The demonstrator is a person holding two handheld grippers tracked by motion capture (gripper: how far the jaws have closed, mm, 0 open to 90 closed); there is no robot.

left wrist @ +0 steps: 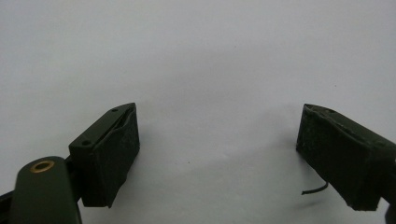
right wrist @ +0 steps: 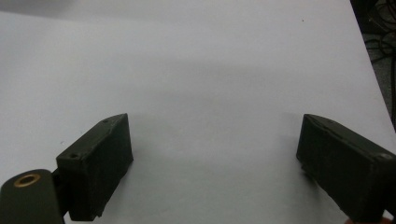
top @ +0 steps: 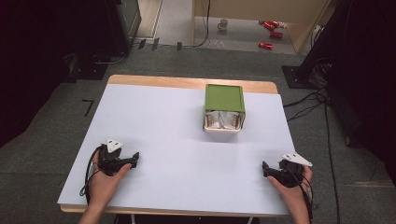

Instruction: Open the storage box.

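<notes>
Both hands rest low on the white table (top: 154, 140), one at the lower left of the high view and one at the lower right, so this reads as the starting pose before any reach. The left gripper (top: 135, 159) has its jaws spread wide with nothing between them; the left gripper view shows bare table between the pads. The right gripper (top: 264, 169) is likewise released and empty.

The green-lidded box (top: 224, 97) sits in the upper centre of the high view, near the table's far edge, with white packets (top: 223, 120) showing in its open front. It lies well apart from both grippers, up and between them, somewhat nearer the right one. The next move likely calls for a reach up toward it.
</notes>
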